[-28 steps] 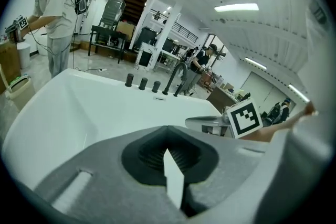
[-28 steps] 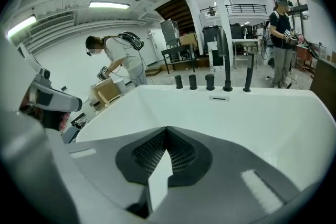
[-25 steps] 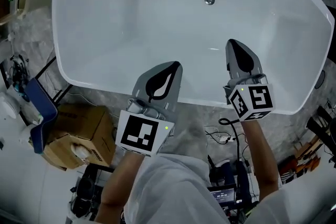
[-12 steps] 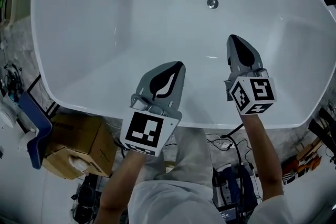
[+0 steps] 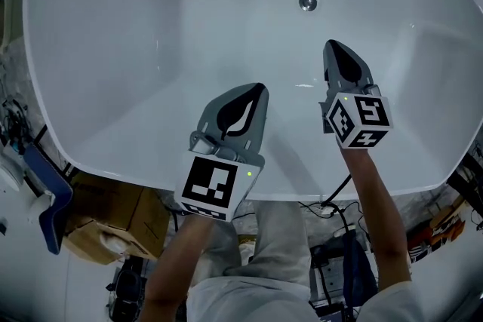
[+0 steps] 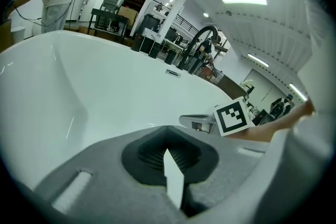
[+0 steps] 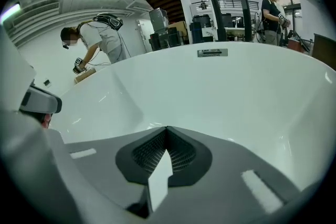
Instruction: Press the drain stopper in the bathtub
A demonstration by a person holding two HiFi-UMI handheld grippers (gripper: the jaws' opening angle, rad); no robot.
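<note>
Left gripper view shows us the left claw (image 6: 167,128) with its two jaws pressed together at the tip and nothing between them; in the right gripper view we find the right claw (image 7: 166,129) in the same state, jaws meeting and empty. From the head view we see both claws held over the near side of the white bathtub (image 5: 113,49), pointing toward its far wall; neither touches the tub that we can tell. The right claw reaches further forward than the left one. Each carries a marker cube at its rear, the left cube (image 5: 215,187) just above the near rim, the right cube (image 5: 357,121) over the basin; bare forearms run back from both.

The drain stopper (image 5: 306,1) sits on the tub floor ahead of the right claw's tip and slightly to its left, apart from it, and well apart from the left claw. On the far wall we make out a small overflow plate (image 7: 212,52). Outside the tub, a cardboard box (image 5: 106,215) stands on the floor at the left, and cables (image 5: 321,207) lie below the near rim; beyond the tub, one person (image 7: 97,36) bends over and another (image 7: 273,5) stands.
</note>
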